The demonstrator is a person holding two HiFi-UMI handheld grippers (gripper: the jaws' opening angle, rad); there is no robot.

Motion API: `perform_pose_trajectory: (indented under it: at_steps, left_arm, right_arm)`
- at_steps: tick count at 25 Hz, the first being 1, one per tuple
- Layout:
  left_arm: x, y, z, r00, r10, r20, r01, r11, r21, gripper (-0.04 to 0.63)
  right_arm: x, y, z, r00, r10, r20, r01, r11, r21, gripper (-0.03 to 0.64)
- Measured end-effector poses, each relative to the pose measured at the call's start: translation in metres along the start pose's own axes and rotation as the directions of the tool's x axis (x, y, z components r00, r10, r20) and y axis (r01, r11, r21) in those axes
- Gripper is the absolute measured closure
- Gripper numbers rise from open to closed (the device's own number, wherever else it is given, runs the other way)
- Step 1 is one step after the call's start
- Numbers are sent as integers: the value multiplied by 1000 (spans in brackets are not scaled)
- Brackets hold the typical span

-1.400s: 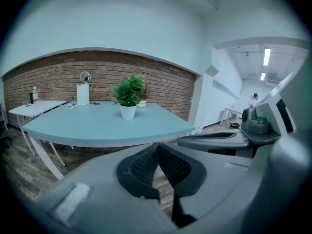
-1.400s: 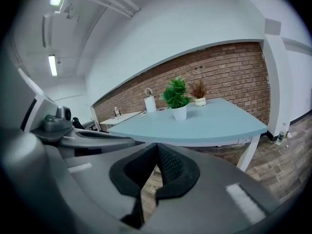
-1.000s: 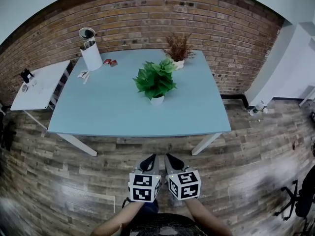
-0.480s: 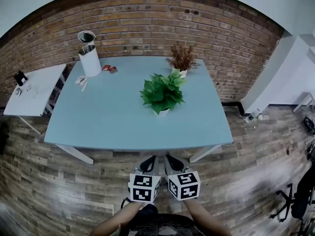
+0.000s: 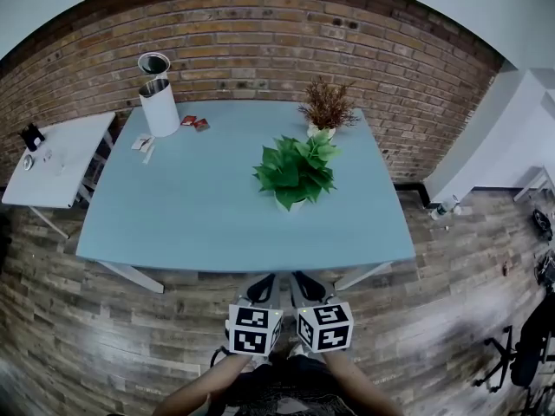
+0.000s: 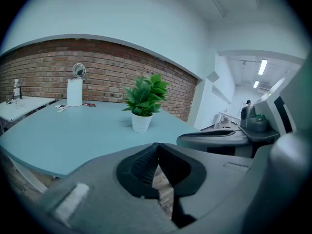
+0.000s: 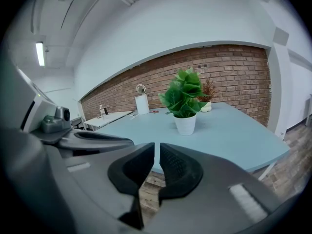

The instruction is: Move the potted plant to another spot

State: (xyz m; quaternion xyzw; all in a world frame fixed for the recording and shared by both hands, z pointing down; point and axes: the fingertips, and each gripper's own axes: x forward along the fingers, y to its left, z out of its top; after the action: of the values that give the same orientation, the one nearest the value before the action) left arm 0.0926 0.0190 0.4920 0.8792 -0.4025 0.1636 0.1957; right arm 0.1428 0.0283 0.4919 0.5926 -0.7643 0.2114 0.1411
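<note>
The potted plant (image 5: 297,173), green leaves in a small white pot, stands on the light blue table (image 5: 191,206) right of its middle. It shows ahead in the left gripper view (image 6: 142,101) and in the right gripper view (image 7: 184,104). Both grippers hang side by side over the wooden floor, short of the table's near edge and well apart from the plant. My left gripper (image 5: 263,277) (image 6: 157,145) is shut and empty. My right gripper (image 5: 302,276) (image 7: 157,145) has its jaws opening, a thin slit between them and nothing in it.
A dried brown plant (image 5: 327,107) stands at the table's back right, behind the green one. A white cylinder (image 5: 159,102) and small red items (image 5: 194,123) sit at the back left. A white side table (image 5: 52,159) stands left; a brick wall runs behind.
The table and plant have drawn nearer and slid right in the head view as I move toward them. Both grippers keep their place side by side.
</note>
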Motion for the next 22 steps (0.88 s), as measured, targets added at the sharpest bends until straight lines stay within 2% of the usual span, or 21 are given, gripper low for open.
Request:
perform_pose_trajectory:
  at_steps: [10,22]
  left_arm:
    - [24,18,10,1000,23,-5,-23,999,23,595]
    - [78,48,36,998,65,-17,-65,998,-18,595]
  right_arm:
    - [26,-16,8,1000,-5,5,5,1000,-4,569]
    - [81,-55,30,1000,-8,-5,8,1000,-18,557]
